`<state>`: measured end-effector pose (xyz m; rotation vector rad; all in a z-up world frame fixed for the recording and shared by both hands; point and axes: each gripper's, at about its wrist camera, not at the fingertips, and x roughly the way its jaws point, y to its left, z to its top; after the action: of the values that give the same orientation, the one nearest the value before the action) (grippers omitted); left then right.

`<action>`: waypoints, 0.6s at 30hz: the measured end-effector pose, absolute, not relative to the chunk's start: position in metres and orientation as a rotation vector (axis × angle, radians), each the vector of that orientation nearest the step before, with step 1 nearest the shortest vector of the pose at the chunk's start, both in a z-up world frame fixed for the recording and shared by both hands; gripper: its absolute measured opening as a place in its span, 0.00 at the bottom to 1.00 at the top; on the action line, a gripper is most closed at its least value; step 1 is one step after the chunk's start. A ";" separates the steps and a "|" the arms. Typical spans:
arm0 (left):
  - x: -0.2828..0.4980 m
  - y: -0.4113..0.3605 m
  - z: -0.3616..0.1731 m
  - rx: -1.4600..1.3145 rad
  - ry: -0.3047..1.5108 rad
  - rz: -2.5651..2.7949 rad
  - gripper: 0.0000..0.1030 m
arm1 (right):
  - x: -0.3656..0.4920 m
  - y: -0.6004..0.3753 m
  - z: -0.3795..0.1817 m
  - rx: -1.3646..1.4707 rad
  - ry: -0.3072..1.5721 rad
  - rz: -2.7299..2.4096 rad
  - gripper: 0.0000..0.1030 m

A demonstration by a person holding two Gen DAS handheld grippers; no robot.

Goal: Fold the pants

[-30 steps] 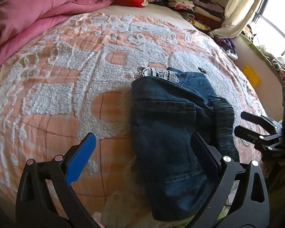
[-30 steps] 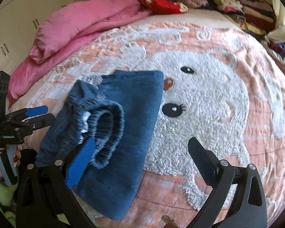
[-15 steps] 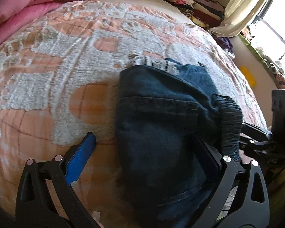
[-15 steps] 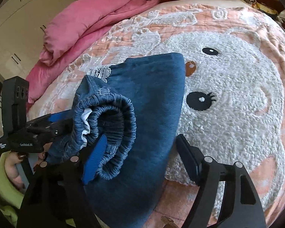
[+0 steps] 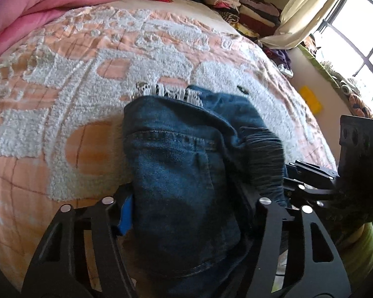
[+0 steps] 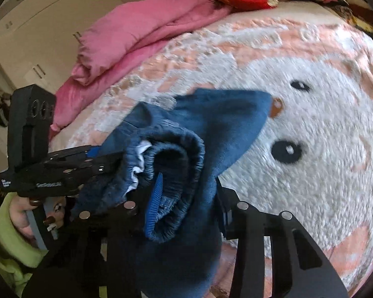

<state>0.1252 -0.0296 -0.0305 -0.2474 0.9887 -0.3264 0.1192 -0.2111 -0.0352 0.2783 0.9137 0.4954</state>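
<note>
A peach bedspread [image 5: 92, 79] with a white cartoon face carries folded blue denim pants [image 5: 181, 173] at its near edge. The left gripper [image 5: 186, 203] and right gripper [image 6: 189, 193] each clamp the pants.

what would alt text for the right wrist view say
Folded blue jeans are clamped at their elastic waistband by the right tongs, with the left tongs gripping the same bundle from the left. They sit on a peach bedspread with a white cartoon face, a pink duvet behind.
</note>
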 end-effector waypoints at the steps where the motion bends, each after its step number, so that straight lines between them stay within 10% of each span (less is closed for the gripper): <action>1: 0.126 -0.029 -0.026 -0.246 0.981 -0.327 0.50 | 0.120 -0.209 -0.031 0.267 0.905 0.498 0.37; 18: 0.168 -0.016 0.011 -0.224 0.906 -0.283 0.50 | 0.168 -0.199 0.005 0.186 0.809 0.509 0.37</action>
<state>0.1683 -0.0156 0.0110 -0.2236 0.9061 -0.2827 0.1682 -0.1987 0.0046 0.1860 0.8089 0.5092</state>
